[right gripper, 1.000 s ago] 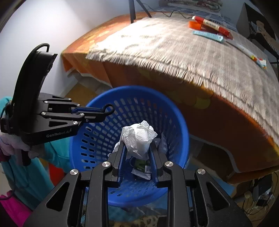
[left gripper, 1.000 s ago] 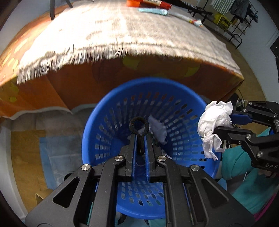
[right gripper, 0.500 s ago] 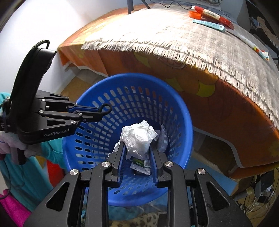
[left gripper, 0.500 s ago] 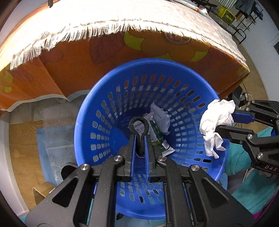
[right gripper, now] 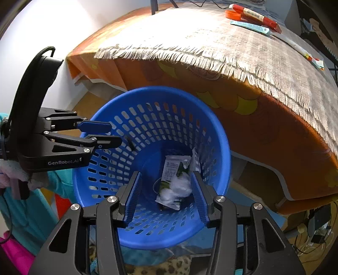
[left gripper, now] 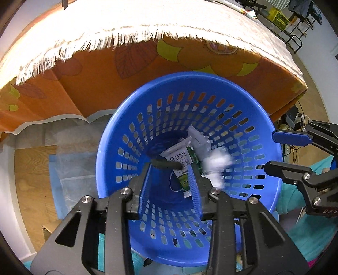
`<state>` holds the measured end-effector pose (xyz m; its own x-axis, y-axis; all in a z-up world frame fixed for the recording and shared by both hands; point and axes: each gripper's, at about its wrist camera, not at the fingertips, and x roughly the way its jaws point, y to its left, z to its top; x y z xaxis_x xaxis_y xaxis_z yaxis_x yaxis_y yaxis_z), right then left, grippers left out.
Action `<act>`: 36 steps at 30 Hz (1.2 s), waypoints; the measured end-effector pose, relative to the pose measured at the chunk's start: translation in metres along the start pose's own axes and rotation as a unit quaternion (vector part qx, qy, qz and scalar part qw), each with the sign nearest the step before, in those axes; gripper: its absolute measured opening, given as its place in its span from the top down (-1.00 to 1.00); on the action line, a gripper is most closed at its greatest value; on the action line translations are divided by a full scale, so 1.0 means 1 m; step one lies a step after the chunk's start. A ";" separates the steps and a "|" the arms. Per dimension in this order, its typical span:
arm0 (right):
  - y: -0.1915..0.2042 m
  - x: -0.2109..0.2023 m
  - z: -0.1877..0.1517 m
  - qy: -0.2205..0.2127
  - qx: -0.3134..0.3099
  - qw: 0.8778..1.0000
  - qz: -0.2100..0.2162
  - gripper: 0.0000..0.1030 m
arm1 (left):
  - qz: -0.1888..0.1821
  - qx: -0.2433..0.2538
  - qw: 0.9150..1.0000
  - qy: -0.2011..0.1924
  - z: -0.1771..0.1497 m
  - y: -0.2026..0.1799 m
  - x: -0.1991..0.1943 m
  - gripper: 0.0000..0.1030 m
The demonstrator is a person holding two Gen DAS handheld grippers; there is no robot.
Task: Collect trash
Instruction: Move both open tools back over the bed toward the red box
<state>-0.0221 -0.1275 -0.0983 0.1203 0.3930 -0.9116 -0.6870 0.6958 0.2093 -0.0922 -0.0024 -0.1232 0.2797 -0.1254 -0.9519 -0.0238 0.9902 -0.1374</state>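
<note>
A blue slotted basket (left gripper: 211, 88) stands on the floor by the table; it also shows in the right wrist view (right gripper: 147, 95). My left gripper (left gripper: 170, 175) is open over it, and a black loop (left gripper: 166, 164) is dropping from between its fingers. My right gripper (right gripper: 165, 190) is open over the basket too; it shows from the side in the left wrist view (left gripper: 268, 151). A crumpled white tissue (right gripper: 179, 187) is falling blurred into the basket, also seen in the left wrist view (left gripper: 217, 164). A green and white wrapper (right gripper: 172, 169) lies at the bottom.
The table with an orange cloth (right gripper: 264, 131) and a fringed beige mat (right gripper: 232, 46) overhangs the basket. On the mat lie a red tube (right gripper: 253, 14) and a teal packet (right gripper: 251, 26). Blue sheet (left gripper: 71, 169) on the wooden floor at left. Cables at right (right gripper: 316, 232).
Both grippers opened. The right one let go of the white tissue and the left one let go of the black loop; both are falling into the basket.
</note>
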 end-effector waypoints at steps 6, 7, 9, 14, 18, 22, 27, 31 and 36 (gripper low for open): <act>-0.005 -0.001 -0.001 0.003 0.008 1.000 -0.006 -0.12 | 0.005 -0.001 1.000 -0.004 0.001 0.002 -0.001 -0.08; -0.005 -0.002 -0.001 0.002 0.009 1.000 -0.008 -0.15 | 0.007 -0.001 1.000 -0.004 0.002 0.001 -0.001 -0.09; -0.006 -0.003 -0.001 0.002 0.009 1.000 -0.010 -0.16 | 0.008 -0.002 1.000 -0.004 0.002 0.001 -0.001 -0.18; -0.008 -0.004 0.000 0.004 0.013 1.000 -0.019 -0.18 | 0.011 -0.007 1.000 -0.005 0.003 0.003 -0.002 -0.21; -0.011 -0.004 0.000 0.005 0.016 1.000 -0.026 -0.19 | 0.013 -0.010 1.000 -0.007 0.005 0.003 -0.004 -0.23; -0.014 -0.006 0.002 0.004 0.019 0.999 -0.035 -0.24 | 0.012 -0.012 1.000 -0.012 0.006 0.002 -0.007 -0.31; -0.019 -0.012 0.005 -0.004 0.026 0.999 -0.044 -0.28 | 0.009 -0.015 1.000 -0.020 0.012 0.001 -0.013 -0.31; -0.025 -0.020 0.010 -0.014 0.034 0.998 -0.049 -0.29 | 0.004 -0.019 0.999 -0.030 0.019 0.001 -0.021 -0.31; -0.033 -0.027 0.015 -0.022 0.042 0.997 -0.058 -0.29 | -0.004 -0.021 0.999 -0.043 0.032 -0.002 -0.030 -0.31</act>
<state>0.0079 -0.1518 -0.0752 0.2280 0.3325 -0.9151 -0.6040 0.7855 0.1349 -0.0697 0.0009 -0.0853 0.3606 -0.1261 -0.9242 -0.0603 0.9856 -0.1580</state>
